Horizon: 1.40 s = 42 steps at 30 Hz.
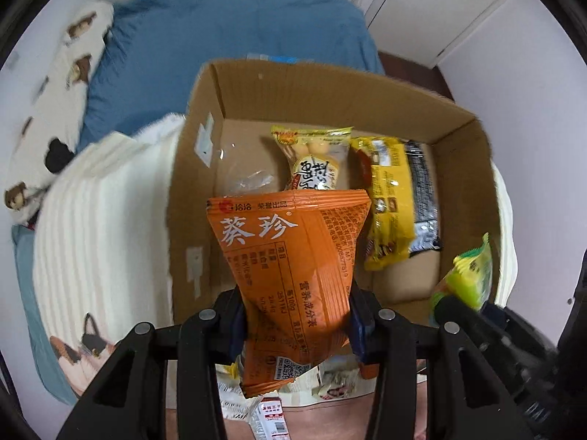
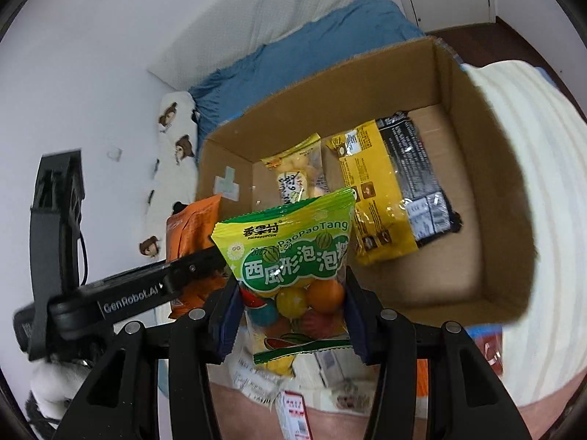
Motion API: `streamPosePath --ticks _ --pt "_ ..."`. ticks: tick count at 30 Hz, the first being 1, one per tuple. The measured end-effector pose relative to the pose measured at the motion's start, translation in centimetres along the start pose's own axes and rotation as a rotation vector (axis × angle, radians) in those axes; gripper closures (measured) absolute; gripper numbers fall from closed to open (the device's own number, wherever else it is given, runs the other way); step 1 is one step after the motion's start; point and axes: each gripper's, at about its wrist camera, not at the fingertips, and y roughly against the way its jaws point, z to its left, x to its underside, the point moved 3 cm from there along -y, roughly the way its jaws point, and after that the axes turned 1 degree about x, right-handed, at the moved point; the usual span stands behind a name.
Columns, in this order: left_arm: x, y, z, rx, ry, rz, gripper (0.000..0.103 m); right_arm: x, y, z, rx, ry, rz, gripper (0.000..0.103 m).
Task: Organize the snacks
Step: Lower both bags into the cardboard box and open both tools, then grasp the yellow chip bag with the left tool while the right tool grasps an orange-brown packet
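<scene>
1. Orange packet [image 1: 290, 278] right up against the lens, pinched at its lower half by the left gripper [image 1: 297, 315], jaws pressed onto both sides, packet hanging just short of the cardboard box [image 1: 205, 128]!
2. Over on the right gripper [image 2: 290, 311], same story: it clamps a green bubble-gum bag [image 2: 293, 256], coloured balls showing between the blue pads [image 2: 228, 315], also poised in front of the box's near wall.
3. Ahead of both tools, the box already holds a pale snack pouch [image 1: 315, 161] and a yellow-and-black pack [image 1: 396, 198] on its floor, so by my reckoning the sorting is well under way, with these two packets next to drop.
4. Below the jaws, loose packets [image 2: 293, 377] lie unsorted; work remains.
5. Only the right view shows the left tool's body from the side; only the left view shows clear wrap [image 1: 253, 179] on the box floor beyond the orange packet.
</scene>
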Motion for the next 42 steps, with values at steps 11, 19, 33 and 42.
streamPosePath --ticks 11,19,33,42 --pt "-2.6 -6.0 1.3 0.004 0.008 0.182 0.061 -0.1 -6.5 -0.8 0.036 -0.005 0.107 0.051" --pt "-2.1 -6.3 1.4 -0.036 0.015 0.179 0.029 -0.5 -8.1 -0.8 0.150 0.044 0.181 0.004" --pt "-0.2 0.4 -0.2 -0.033 0.020 -0.031 0.006 -0.9 -2.2 -1.2 0.297 0.118 0.042 0.002" --pt "5.2 8.1 -1.5 -0.048 -0.015 -0.288 0.005 1.9 5.6 0.2 0.302 0.164 -0.140 0.002"
